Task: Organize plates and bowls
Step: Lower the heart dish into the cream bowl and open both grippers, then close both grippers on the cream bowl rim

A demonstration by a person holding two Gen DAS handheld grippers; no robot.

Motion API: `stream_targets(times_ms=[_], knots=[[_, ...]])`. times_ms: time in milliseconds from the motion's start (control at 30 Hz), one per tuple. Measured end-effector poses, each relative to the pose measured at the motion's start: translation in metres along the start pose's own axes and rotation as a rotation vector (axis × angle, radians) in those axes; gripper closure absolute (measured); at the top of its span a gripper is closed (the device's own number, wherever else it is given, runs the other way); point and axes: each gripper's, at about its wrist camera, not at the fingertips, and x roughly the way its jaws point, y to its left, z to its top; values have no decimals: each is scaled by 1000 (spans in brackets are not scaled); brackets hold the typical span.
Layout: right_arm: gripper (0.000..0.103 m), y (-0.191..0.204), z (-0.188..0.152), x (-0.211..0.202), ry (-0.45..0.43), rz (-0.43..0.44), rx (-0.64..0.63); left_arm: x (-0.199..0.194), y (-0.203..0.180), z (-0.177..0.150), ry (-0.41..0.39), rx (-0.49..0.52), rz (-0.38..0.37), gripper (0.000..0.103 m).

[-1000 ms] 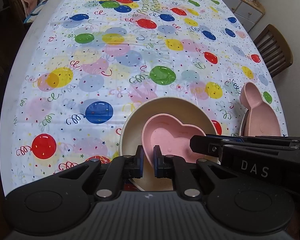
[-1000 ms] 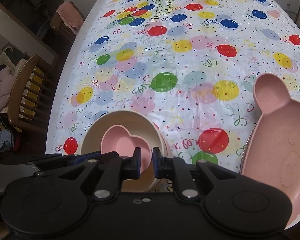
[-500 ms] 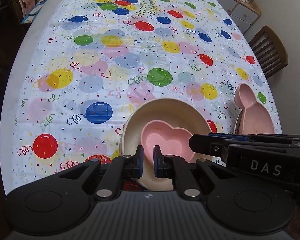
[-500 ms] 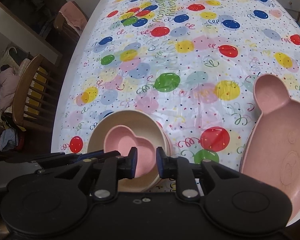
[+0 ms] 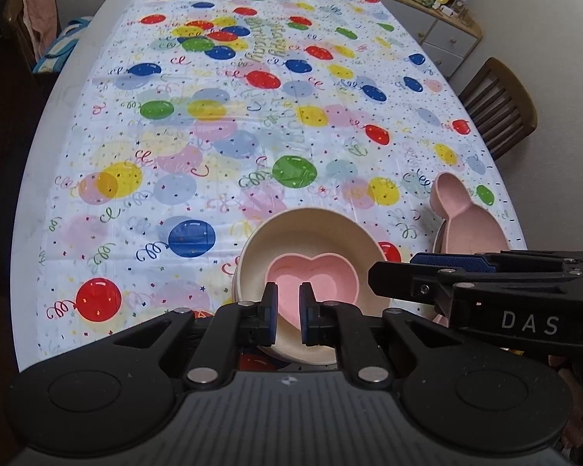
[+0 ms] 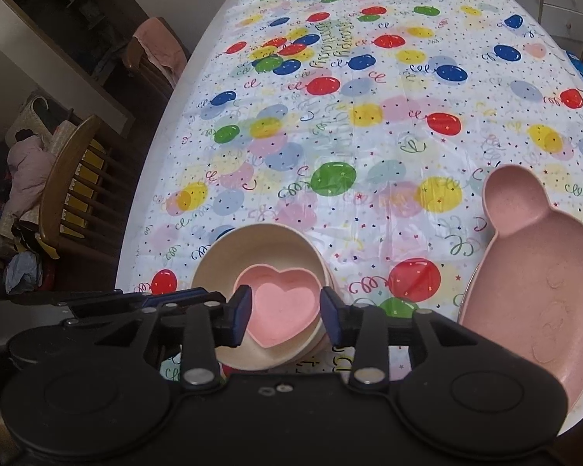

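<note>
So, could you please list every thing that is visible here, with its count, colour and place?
heart bowl: one, pink, inside the round bowl.
round bowl: one, cream, near table edge; another rim seems to lie under it.
bear-shaped plate: one, dusty pink, right of the bowls.
tablecloth: one, white with coloured balloons, covers the table.
chairs: three, brown wood, beside the table.
drawer cabinet: one, grey, far right, clutter on top.
left claw: one, black with blue pads, shut, empty, above the bowls.
right claw: one, black, has just been opening, grips nothing.
</note>
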Motion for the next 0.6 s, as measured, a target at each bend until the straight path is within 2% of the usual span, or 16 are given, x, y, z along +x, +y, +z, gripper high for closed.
stream_targets(times_ms=[67, 167, 300, 333, 400, 500, 600], knots=[[61, 2, -1, -5, -18, -1, -17, -4, 0, 0, -9, 8, -3, 89], [57, 3, -2, -12, -39, 7, -22, -8, 0, -1, -23, 14, -8, 76], [54, -1, -3, -19, -70, 3, -13, -12, 3, -2, -50, 13, -1, 45], [51, -2, -4, -21, -76, 4, -9, -14, 4, -2, -59, 12, 3, 40], [42, -5, -6, -25, -92, -3, -3, -15, 6, -2, -64, 11, 0, 39], [39, -7, -8, -29, -108, -13, -2, -16, 9, -2, -66, 2, -3, 35], [25, -11, -11, -33, -123, -21, 19, -16, 13, -1, -64, -6, 7, 31]])
